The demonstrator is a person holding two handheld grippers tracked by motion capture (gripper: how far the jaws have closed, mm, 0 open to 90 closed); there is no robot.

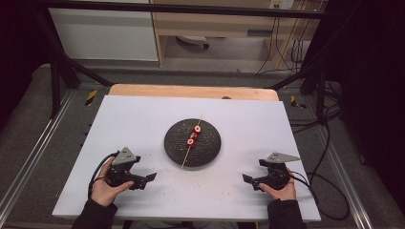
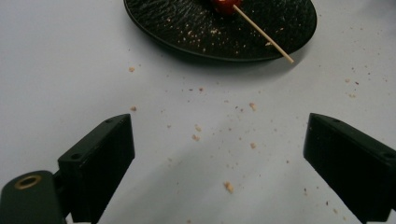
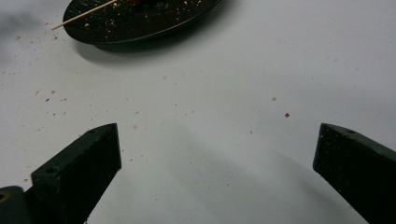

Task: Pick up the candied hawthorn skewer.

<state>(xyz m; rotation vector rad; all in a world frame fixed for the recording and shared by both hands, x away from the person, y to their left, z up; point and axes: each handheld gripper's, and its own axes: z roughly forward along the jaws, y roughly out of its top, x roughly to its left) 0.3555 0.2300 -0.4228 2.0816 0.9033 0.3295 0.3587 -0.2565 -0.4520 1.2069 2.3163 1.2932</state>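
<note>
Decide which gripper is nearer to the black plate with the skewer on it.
The left, by a small margin. The left gripper rests just off the near-left edge of the plate; the right gripper lies a little farther off its near-right edge. Both are open, touching nothing.

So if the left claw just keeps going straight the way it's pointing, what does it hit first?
Only crumb-strewn table lies right ahead of the open left claw. Beyond that it would probably meet the near rim of the black plate, close to the skewer's overhanging tip, though depth is hard to judge.
</note>
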